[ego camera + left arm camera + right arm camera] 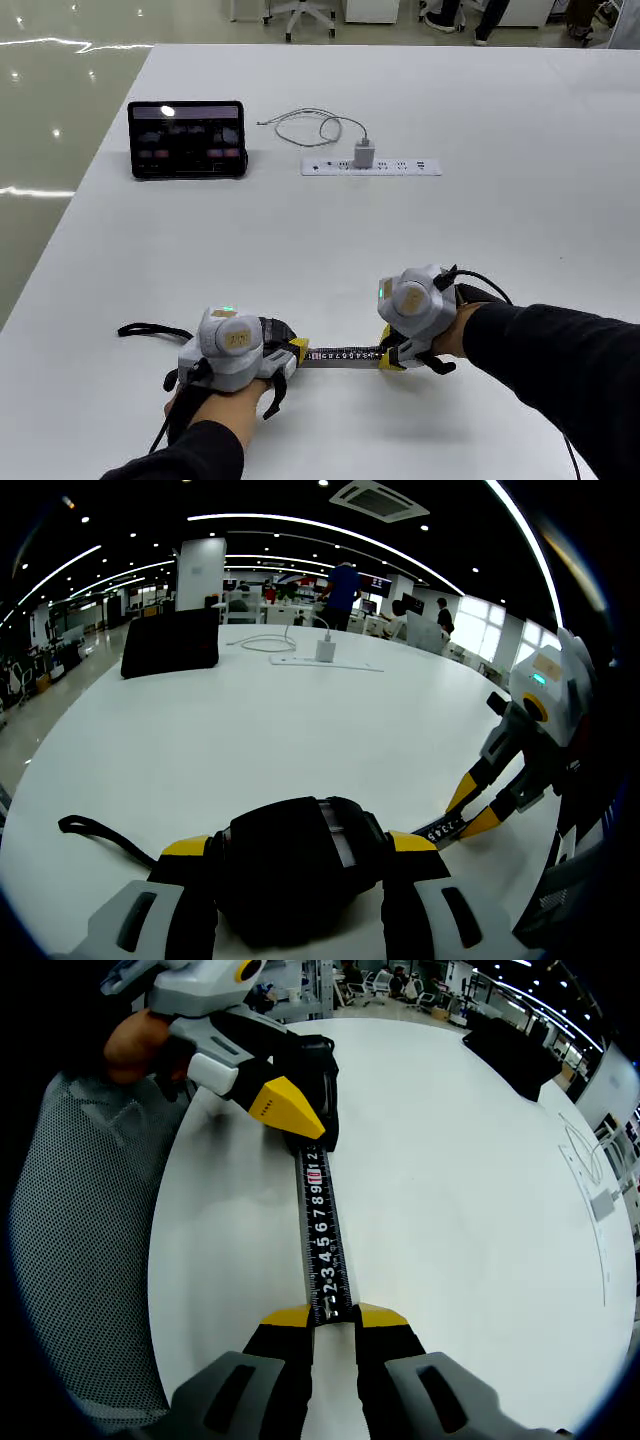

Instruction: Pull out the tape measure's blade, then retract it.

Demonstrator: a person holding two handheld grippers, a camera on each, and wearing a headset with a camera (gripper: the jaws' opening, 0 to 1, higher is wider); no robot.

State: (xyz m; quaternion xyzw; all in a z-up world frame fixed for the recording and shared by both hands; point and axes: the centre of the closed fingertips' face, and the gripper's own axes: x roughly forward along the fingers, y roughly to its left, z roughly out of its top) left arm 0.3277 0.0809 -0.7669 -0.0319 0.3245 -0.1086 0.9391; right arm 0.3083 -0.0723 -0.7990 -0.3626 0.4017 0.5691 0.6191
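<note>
Left gripper [298, 846]: jaws clamped on the black tape measure case [290, 885], which rests on the white table [400, 230]. Right gripper [335, 1314]: jaws pinched on the end of the blade [318, 1230], which lies drawn out flat between the two grippers (numerals up to ten legible). Beyond: tablet [187, 138]; power strip [400, 166] with charger [364, 153].

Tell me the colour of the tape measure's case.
Black; the case shows best in left gripper view.

Cannot see blade [320, 1230] tip, pinched between right gripper [333, 1313] jaws. Cannot see most of tape measure case [282, 335] under left gripper [298, 842]. Cannot read tablet [187, 138] screen: too small.
</note>
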